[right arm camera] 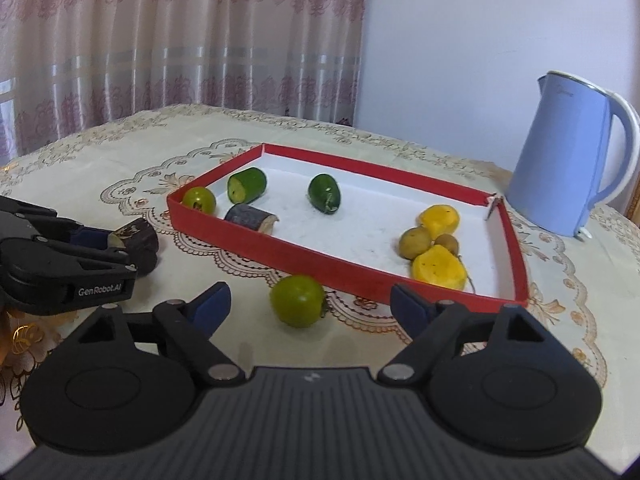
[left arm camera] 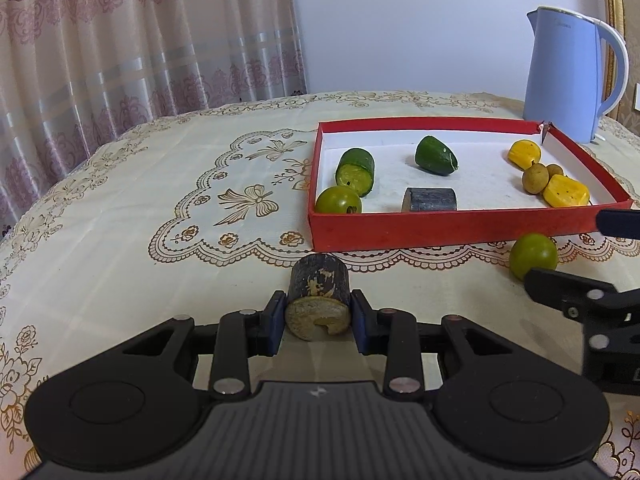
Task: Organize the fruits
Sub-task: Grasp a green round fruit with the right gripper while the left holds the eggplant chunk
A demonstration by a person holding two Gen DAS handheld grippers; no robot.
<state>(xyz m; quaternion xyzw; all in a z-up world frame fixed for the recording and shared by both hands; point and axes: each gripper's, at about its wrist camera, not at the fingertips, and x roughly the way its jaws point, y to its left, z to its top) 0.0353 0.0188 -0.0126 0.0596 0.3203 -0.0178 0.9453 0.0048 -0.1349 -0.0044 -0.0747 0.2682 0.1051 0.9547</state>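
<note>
Now clamped in left claw (left arm camera: 319, 312): dark stub (left arm camera: 319, 304), on table (left arm camera: 160, 280) before tray (left arm camera: 440, 232). Green fruit (right arm camera: 298, 300) just ahead, between right claw's (right arm camera: 310, 304) spread, untouching fingers (right arm camera: 212, 304).

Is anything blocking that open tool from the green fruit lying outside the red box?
Nothing visible. The green fruit lies on bare tablecloth just ahead of the right tool, between its open fingers; the red box sits behind it.

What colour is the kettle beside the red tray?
Light blue kettle, with a white handle; best seen in the right wrist view.
</note>
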